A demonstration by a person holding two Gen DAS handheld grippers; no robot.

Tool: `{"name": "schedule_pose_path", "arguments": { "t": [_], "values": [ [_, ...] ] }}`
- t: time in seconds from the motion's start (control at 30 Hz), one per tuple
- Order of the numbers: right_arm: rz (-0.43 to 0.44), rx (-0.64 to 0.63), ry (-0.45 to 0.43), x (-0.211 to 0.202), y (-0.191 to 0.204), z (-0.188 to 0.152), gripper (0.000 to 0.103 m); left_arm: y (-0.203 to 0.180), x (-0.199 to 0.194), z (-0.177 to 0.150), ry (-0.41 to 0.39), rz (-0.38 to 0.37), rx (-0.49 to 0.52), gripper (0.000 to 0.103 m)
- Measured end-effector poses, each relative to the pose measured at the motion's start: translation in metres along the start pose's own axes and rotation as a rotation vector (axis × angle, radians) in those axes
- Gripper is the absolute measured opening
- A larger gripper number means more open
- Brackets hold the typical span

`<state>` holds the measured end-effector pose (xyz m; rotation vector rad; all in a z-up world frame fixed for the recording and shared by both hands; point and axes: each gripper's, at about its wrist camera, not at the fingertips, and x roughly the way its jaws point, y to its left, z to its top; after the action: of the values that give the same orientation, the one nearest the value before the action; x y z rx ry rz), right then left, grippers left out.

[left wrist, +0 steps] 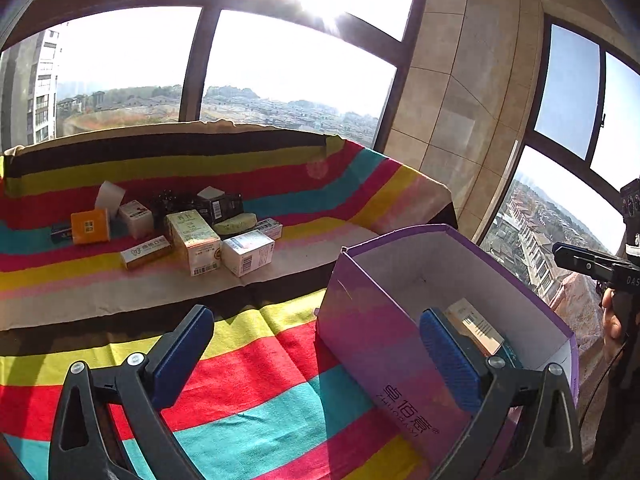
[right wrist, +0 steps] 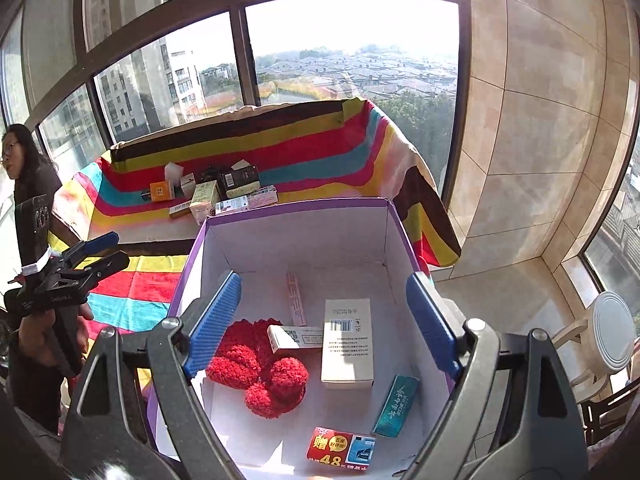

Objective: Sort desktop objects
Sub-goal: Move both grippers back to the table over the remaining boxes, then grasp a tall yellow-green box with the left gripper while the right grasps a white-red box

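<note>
A purple open box [left wrist: 372, 320] stands on the striped cloth at the right; in the right wrist view its wall [right wrist: 300, 240] encloses a red fluffy item [right wrist: 260, 368], a white carton [right wrist: 347, 344], a teal pack [right wrist: 396, 406] and other small packs. A cluster of small boxes [left wrist: 192, 236] lies farther back on the cloth, also in the right wrist view [right wrist: 208, 196]. My left gripper [left wrist: 316, 356] is open and empty, left of and over the box's near wall. My right gripper [right wrist: 324, 320] is open and empty above the box's inside.
The striped cloth [left wrist: 248, 380] covers the table and drapes up against the window. A person [right wrist: 28, 184] stands at the left. A tiled wall and ledge [right wrist: 520, 200] are at the right, with a white chair [right wrist: 608, 332] beyond.
</note>
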<state>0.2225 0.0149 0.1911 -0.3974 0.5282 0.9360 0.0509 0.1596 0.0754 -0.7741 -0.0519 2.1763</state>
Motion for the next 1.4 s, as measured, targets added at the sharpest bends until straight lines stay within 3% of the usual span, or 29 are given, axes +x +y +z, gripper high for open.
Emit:
{"name": "schedule_pose_path", "arguments": {
  "t": [0.33, 0.53, 0.77, 1.07, 1.27, 1.4],
  "values": [
    [0.041, -0.075, 0.079, 0.033, 0.038, 0.034, 0.086, 0.049, 0.021, -0.004, 0.087, 0.068, -0.092, 0.103],
    [0.032, -0.164, 0.178, 0.072, 0.065, 0.054, 0.086, 0.079, 0.041, 0.005, 0.152, 0.112, -0.152, 0.103],
    [0.103, -0.195, 0.312, 0.122, 0.092, 0.081, 0.086, 0.106, 0.075, 0.035, 0.228, 0.143, -0.261, 0.103],
    [0.131, -0.203, 0.466, 0.200, 0.136, 0.111, 0.086, 0.149, 0.159, 0.091, 0.371, 0.223, -0.415, 0.102],
    [0.115, -0.191, 0.520, 0.242, 0.150, 0.119, 0.088, 0.162, 0.213, 0.095, 0.460, 0.318, -0.454, 0.102],
    [0.102, -0.189, 0.568, 0.262, 0.156, 0.118, 0.088, 0.170, 0.243, 0.087, 0.529, 0.320, -0.490, 0.099]
  ]
}}
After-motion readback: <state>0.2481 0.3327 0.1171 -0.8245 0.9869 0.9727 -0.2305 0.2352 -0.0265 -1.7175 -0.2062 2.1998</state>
